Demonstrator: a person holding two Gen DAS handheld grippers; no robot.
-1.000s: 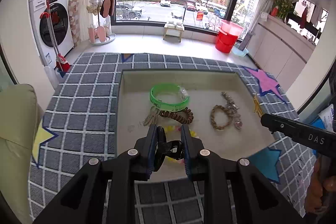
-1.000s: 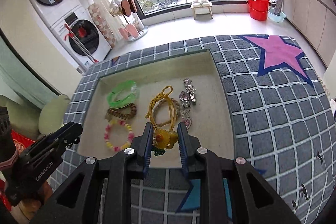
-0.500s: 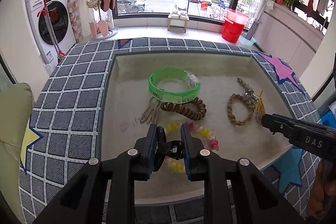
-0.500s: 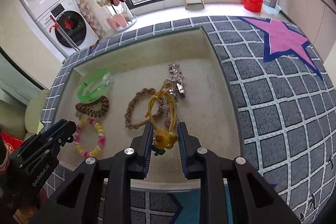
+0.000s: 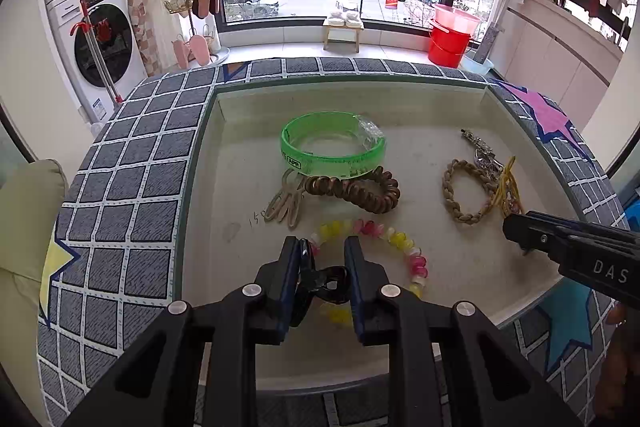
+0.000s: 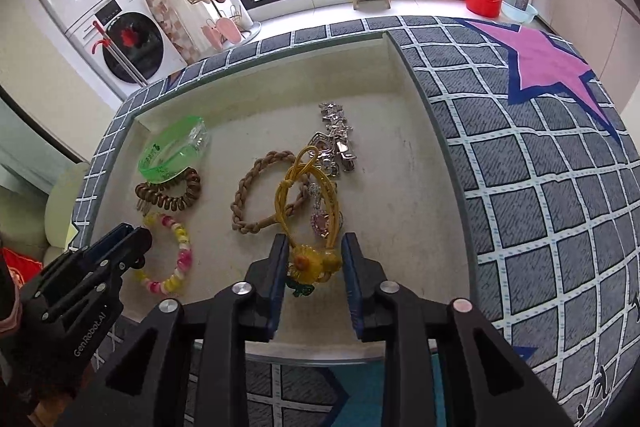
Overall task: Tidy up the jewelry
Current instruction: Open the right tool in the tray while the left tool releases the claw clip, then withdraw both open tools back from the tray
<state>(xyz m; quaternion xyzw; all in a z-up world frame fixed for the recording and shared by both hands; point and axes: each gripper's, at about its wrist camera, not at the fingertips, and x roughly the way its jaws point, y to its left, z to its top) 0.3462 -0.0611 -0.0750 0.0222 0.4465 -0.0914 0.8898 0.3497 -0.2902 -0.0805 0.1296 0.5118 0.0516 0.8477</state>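
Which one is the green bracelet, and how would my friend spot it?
Look inside the shallow beige tray sunk into the checked grey cloth. Toward its far side lies the green bracelet, a wide see-through band; it is the only green ring, just behind the brown coiled hair tie.

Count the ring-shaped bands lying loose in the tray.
4: green bangle at the back left, brown coil tie just before it, bead bracelet nearest the left gripper, braided band mid-tray. More could be hidden.

The right gripper has just been opening its jaws around the yellow flower hair tie, which lies in the beige tray just right of the braided bracelet.
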